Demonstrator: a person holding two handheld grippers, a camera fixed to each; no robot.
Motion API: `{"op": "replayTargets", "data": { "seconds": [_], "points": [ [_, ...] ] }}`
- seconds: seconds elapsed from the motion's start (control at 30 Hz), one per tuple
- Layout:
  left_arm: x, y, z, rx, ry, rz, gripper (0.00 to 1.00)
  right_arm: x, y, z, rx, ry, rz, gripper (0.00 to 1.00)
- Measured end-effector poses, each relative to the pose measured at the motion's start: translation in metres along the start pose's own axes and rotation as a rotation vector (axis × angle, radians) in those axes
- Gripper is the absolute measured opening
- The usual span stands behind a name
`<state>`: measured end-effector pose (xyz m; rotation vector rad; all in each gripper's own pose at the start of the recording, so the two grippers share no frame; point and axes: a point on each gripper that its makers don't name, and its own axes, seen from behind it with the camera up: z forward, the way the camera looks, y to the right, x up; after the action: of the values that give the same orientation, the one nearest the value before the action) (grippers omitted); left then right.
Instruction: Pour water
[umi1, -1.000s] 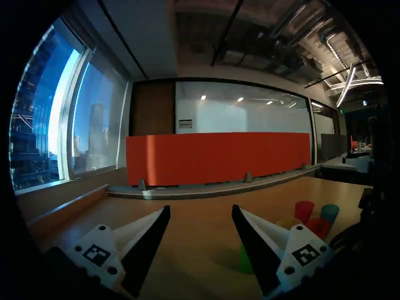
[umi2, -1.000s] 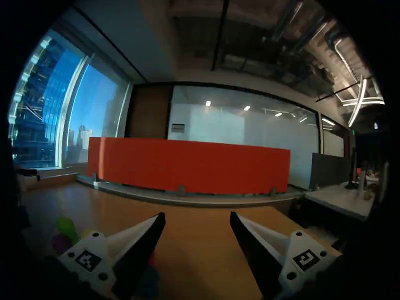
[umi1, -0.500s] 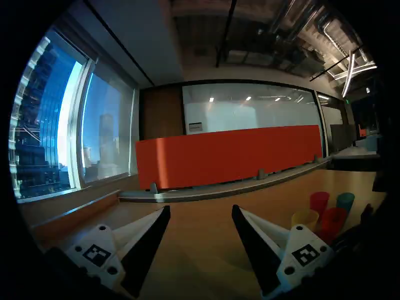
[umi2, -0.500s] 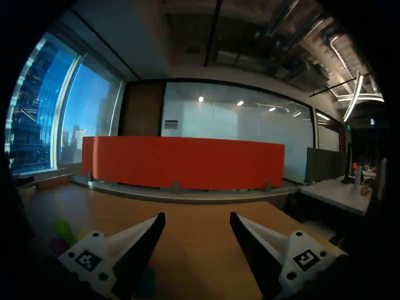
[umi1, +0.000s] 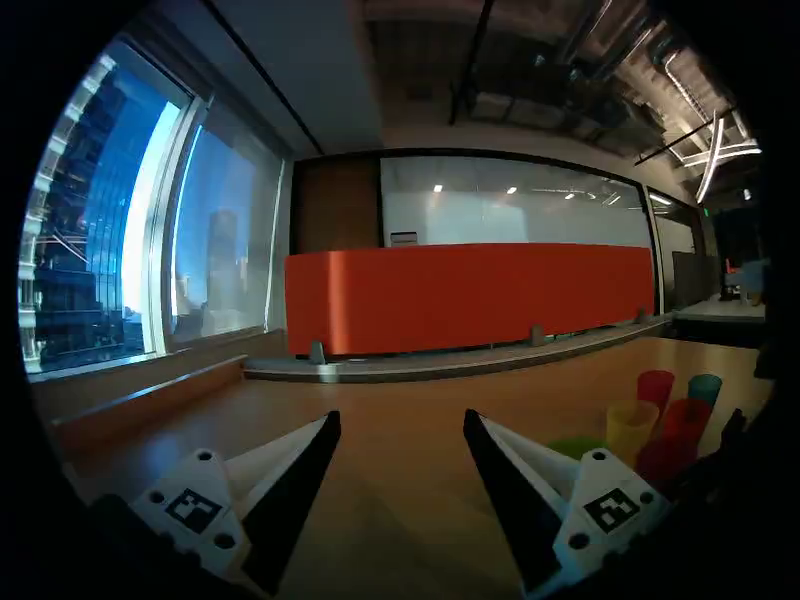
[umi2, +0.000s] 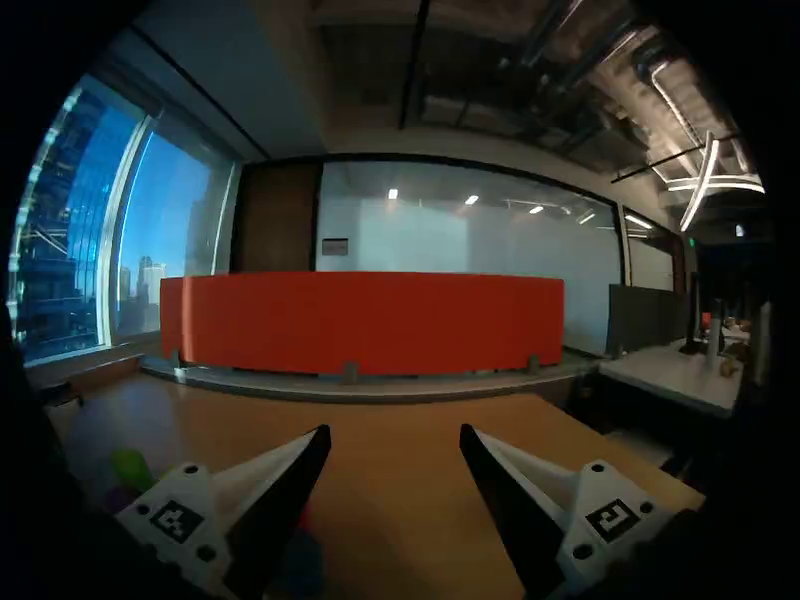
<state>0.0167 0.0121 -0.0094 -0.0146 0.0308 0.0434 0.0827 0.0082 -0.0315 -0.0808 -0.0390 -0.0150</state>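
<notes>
Cluster of coloured plastic cups (umi1: 630, 425) stands between L gripper (umi1: 401, 414) & R gripper (umi2: 394, 428).
Cups upright on light wooden table (umi1: 400, 390), toward its near edge: right of L gripper, low-left of R gripper; both w/ fingers spread, empty.

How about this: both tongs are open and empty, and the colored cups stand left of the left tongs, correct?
Wrong side: the left gripper view shows the colored cups right of the left tongs. Those and the right tongs are open and empty.
</notes>
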Motion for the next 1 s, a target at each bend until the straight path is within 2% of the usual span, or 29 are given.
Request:
{"op": "replayTargets", "data": {
  "seconds": [0.4,1.0],
  "points": [
    [-0.016,-0.004,0.006,-0.003,-0.034,-0.045,0.91,-0.003,0.008,0.002,-0.030,-0.020,-0.035,1.00],
    [-0.017,-0.004,0.008,-0.007,-0.029,-0.045,0.91,-0.003,0.010,0.003,-0.036,-0.020,-0.020,1.00]
  ]
}}
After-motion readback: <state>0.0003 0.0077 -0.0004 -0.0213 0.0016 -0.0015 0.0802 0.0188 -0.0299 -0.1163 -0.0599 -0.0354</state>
